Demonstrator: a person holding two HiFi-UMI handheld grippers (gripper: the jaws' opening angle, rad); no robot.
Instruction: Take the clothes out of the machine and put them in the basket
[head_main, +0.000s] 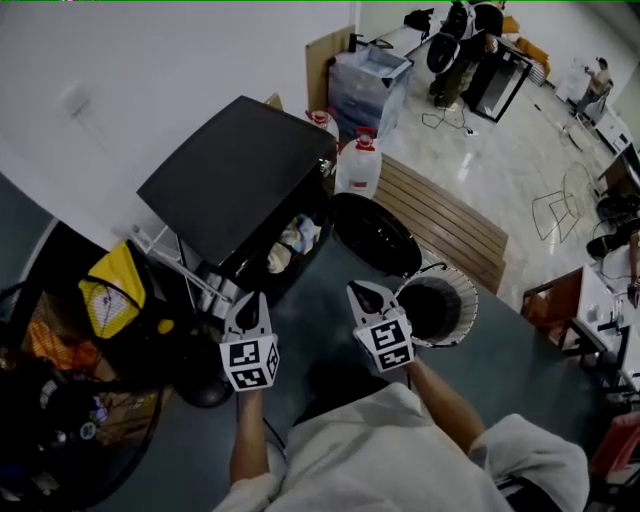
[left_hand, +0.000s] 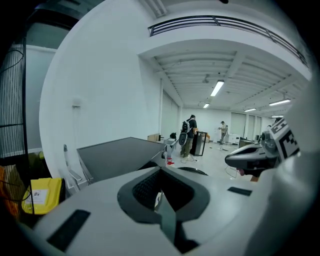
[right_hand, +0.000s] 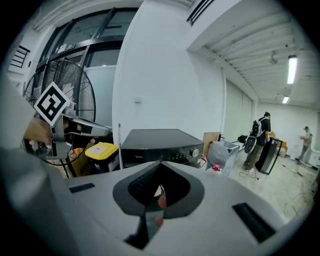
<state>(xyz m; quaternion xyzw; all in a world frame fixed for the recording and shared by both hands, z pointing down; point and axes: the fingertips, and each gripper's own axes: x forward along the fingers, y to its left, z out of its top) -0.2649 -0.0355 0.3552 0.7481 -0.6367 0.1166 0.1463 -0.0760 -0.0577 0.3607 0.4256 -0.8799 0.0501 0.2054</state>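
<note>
Below the head camera, the black machine (head_main: 235, 165) is seen with its round door (head_main: 375, 235) swung open and the clothes (head_main: 293, 243) bunched inside the opening. None of them is yet in the white basket (head_main: 465, 300), which stands on the floor just beside the door. The left claw (head_main: 250, 299) and the right claw (head_main: 361, 291) are held side by side, short of the opening, and nothing is carried by either. Through the left gripper view, the left claw (left_hand: 161, 194) is shown with its jaws closed together and empty; the machine's (left_hand: 117, 155) dark top lies ahead, and the right claw (left_hand: 235, 159) is seen at the right edge. Through the right gripper view, the right claw (right_hand: 159, 192) is likewise shut on nothing. The machine's (right_hand: 160, 142) control panel is in sight above it, and the drum opening is hidden behind the claw's own body. The step in hand is judged to be the reach for the first garment. It would be done well if the jaws were parted before the opening is entered and the claws were lowered below the panel. A thick fold should be taken rather than a loose edge, so that the garment is not dragged across the door rim or dropped short of the basket.
</note>
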